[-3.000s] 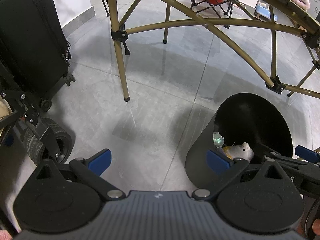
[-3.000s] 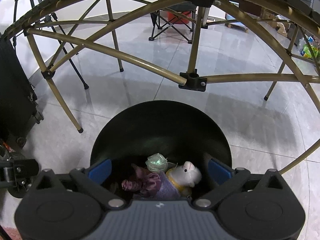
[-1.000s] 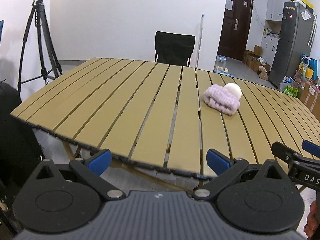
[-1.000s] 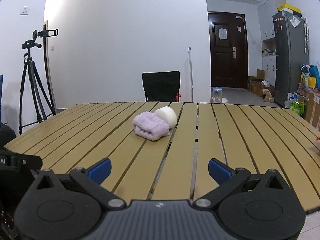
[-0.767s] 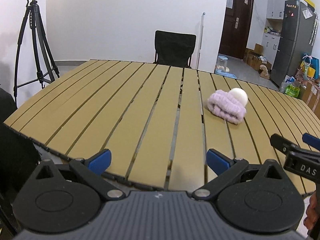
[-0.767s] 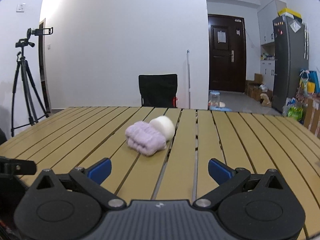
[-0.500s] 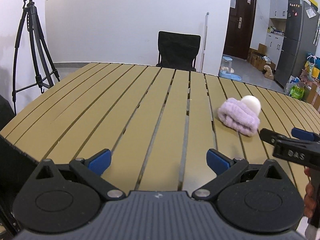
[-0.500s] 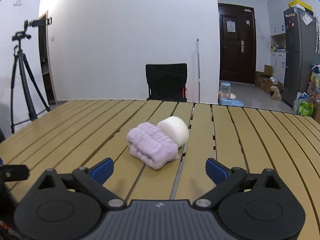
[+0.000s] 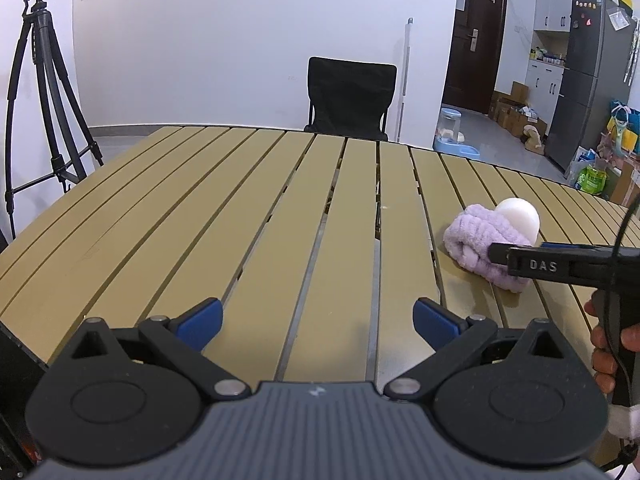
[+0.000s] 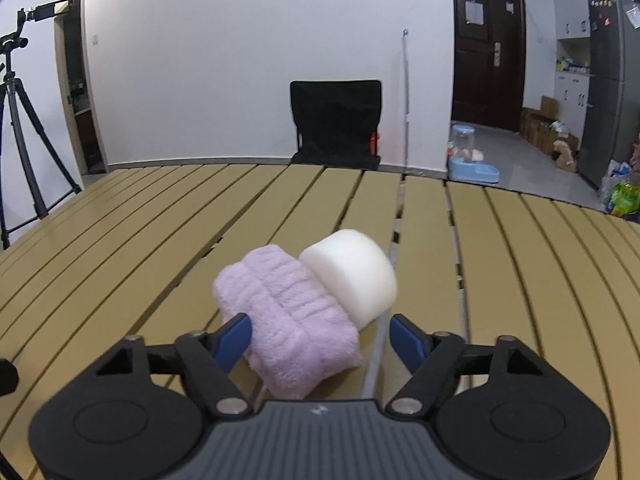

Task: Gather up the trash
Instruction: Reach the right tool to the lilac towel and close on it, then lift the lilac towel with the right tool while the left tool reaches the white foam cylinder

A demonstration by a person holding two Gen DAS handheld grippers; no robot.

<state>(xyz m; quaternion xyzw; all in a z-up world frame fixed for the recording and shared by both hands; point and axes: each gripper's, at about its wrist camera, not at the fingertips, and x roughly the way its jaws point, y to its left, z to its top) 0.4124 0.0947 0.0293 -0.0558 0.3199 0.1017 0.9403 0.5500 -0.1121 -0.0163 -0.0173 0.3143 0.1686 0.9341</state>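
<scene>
A fluffy purple cloth roll [image 10: 288, 316] lies on the slatted tan table [image 10: 520, 264], touching a white foam cylinder [image 10: 352, 276] behind it. My right gripper [image 10: 320, 340] is open, its blue pads on either side of the cloth's near end, the left pad at its edge. In the left wrist view the cloth [image 9: 480, 240] and the foam cylinder [image 9: 518, 216] sit at the right, with the right gripper [image 9: 520, 258] reaching over them. My left gripper [image 9: 316, 316] is open and empty above bare slats.
A black folding chair [image 9: 350, 100] stands behind the table's far edge. A camera tripod [image 9: 44, 92] stands at the left. A dark door [image 10: 486, 56], a fridge [image 9: 588, 80] and floor clutter are at the right. The table's near edge lies below my left gripper.
Both grippers rose from the black bin under the table to the tabletop. The right gripper moved forward until its open pads straddle the purple cloth. The left gripper drifted forward over the table.
</scene>
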